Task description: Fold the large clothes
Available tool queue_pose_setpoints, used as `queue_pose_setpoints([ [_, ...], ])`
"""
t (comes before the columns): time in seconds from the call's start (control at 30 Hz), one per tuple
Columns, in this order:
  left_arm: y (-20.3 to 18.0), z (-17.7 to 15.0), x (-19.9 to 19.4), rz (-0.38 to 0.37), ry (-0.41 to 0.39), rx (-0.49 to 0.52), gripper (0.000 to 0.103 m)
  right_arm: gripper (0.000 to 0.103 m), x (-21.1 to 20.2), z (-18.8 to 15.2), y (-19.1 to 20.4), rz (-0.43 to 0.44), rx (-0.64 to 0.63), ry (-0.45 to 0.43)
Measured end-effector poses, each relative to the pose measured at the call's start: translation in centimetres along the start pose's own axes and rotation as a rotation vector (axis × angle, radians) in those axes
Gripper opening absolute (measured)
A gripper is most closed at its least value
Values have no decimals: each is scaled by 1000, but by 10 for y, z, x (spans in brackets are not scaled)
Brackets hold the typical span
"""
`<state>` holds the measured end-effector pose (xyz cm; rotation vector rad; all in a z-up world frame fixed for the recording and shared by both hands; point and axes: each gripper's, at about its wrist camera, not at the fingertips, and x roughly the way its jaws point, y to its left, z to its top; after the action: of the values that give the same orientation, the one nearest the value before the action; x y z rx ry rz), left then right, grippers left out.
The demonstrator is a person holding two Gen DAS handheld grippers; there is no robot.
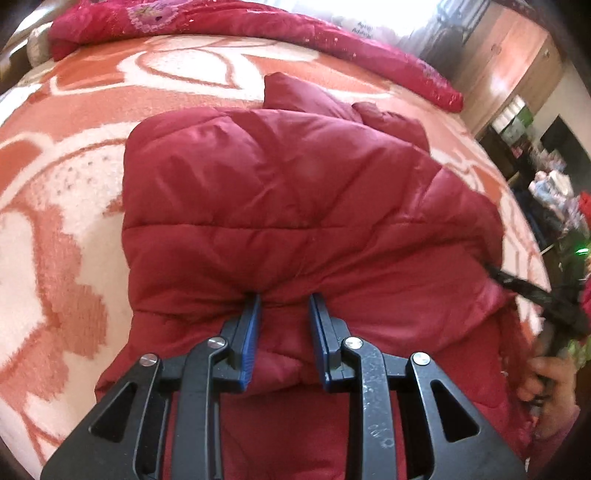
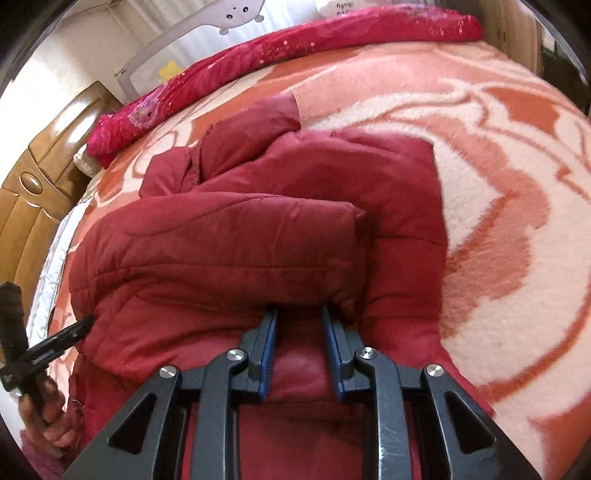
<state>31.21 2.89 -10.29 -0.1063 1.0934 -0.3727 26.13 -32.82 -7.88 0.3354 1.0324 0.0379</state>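
Note:
A dark red quilted puffer jacket (image 1: 295, 192) lies partly folded on the bed; it also shows in the right wrist view (image 2: 229, 251), with a sleeve folded across its top. My left gripper (image 1: 284, 299) has its blue-padded jaws partly closed around a bunched fold of the jacket's near edge. My right gripper (image 2: 299, 310) grips a thick fold of the jacket the same way. Each gripper shows at the edge of the other's view, the right gripper (image 1: 532, 288) and the left gripper (image 2: 59, 336), both pushed into the jacket's sides.
The bed is covered by an orange and cream patterned blanket (image 1: 74, 184). A bright red floral quilt (image 1: 258, 26) lies rolled along the far edge. A wooden wardrobe (image 1: 509, 62) stands at the right; a wooden headboard (image 2: 40, 184) is at the left of the right wrist view.

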Motion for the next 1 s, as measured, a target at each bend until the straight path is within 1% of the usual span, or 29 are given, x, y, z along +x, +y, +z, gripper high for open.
queue_pose_setpoints([
  [0.03, -1, 0, 1, 4, 1, 3, 24, 29, -10, -1, 5, -13, -22, -28],
  [0.07, -1, 1, 2, 8, 2, 4, 24, 29, -20, -2, 10, -24, -45, -56],
  [0.1, -1, 1, 3, 7, 3, 1, 24, 29, -23, -2, 14, -30, -59, -65],
  [0.17, 0, 1, 4, 3, 4, -2, 24, 27, -21, -4, 17, -44, -82, -46],
  [0.2, 1, 1, 3, -1, 4, -4, 24, 27, -12, -6, 14, -57, -84, -13],
  [0.27, 1, 0, 0, -9, 4, -6, 24, 27, 3, -8, 7, -49, -76, 28],
  [0.4, 4, -3, -15, -16, -7, -9, 24, 26, 12, -11, -2, -20, -59, 17],
  [0.53, 6, -12, -30, 5, -16, 1, 24, 26, 12, -10, 1, -31, -71, 18],
  [0.73, 16, -26, -56, -2, -46, -35, 24, 26, 6, -7, 1, -31, -56, 20],
  [0.8, 21, -32, -66, -15, -57, -56, 24, 27, 6, -5, 1, -36, -60, 31],
  [1.0, 31, -52, -86, -24, -63, -95, 24, 32, -19, -5, 6, -20, -47, -6],
])
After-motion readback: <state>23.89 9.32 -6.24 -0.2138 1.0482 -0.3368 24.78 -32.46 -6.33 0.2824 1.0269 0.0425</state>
